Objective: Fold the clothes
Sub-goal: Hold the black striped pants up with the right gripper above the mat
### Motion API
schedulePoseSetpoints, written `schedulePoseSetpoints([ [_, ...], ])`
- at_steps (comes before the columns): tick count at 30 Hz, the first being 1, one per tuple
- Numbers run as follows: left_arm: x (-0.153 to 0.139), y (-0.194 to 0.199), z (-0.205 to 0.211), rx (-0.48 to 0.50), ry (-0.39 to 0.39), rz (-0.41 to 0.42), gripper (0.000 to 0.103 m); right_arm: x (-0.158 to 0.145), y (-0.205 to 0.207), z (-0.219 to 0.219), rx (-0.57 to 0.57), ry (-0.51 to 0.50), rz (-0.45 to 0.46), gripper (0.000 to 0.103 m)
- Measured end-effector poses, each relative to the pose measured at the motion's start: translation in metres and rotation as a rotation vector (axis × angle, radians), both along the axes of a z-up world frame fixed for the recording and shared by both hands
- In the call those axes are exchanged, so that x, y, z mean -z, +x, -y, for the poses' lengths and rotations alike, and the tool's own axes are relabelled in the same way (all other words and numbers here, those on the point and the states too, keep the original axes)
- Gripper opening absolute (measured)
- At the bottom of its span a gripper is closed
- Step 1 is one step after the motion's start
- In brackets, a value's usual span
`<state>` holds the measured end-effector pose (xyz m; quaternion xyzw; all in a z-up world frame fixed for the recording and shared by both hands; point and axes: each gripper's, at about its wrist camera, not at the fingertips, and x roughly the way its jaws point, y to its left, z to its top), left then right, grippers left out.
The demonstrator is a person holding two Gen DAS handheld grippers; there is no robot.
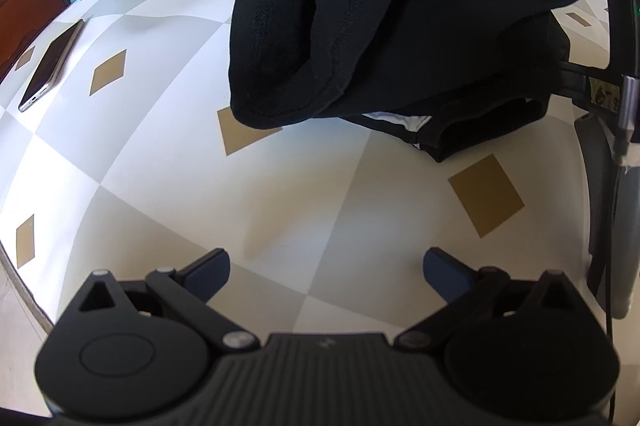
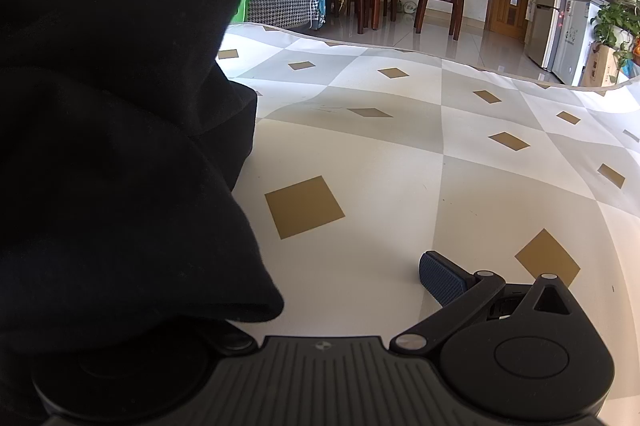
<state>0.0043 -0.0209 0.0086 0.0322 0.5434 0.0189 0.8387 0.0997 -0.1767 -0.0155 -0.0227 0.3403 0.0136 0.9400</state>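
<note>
From the left wrist camera, the left gripper point(image 1: 326, 272) hovers over the checked tablecloth point(image 1: 160, 154) with its fingers spread wide and nothing between them. Ahead of it a black garment point(image 1: 400, 18) hangs in thick folds, its lower part resting on the cloth, a stitched hem showing along the bottom edge and a pale lining peeking out beneath. A phone point(image 1: 52, 64) lies well off to the left. The fabric looks like soft, fairly heavy fleece; it should drape and sag rather than hold shape, so the doubled hem or a corner seems the surest place to pinch.

From the right wrist camera, the same black garment point(image 2: 112, 126) fills the left half and covers the left finger of the right gripper point(image 2: 332, 290). Only the ribbed right finger shows, standing clear of the cloth, so the claw looks spread apart and not clamped on fabric.
</note>
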Motion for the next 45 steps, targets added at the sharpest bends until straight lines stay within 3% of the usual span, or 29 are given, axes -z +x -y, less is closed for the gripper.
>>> schedulePoseSetpoints([
  [32,-0.002,-0.021,-0.008,-0.076,-0.051,-0.034,0.103,0.0,0.0,-0.001,0.0,0.0,0.0,0.103],
  [45,0.0,-0.046,-0.006,-0.068,-0.045,-0.04,0.103,-0.002,-0.007,0.008,-0.039,-0.004,-0.029,0.103],
])
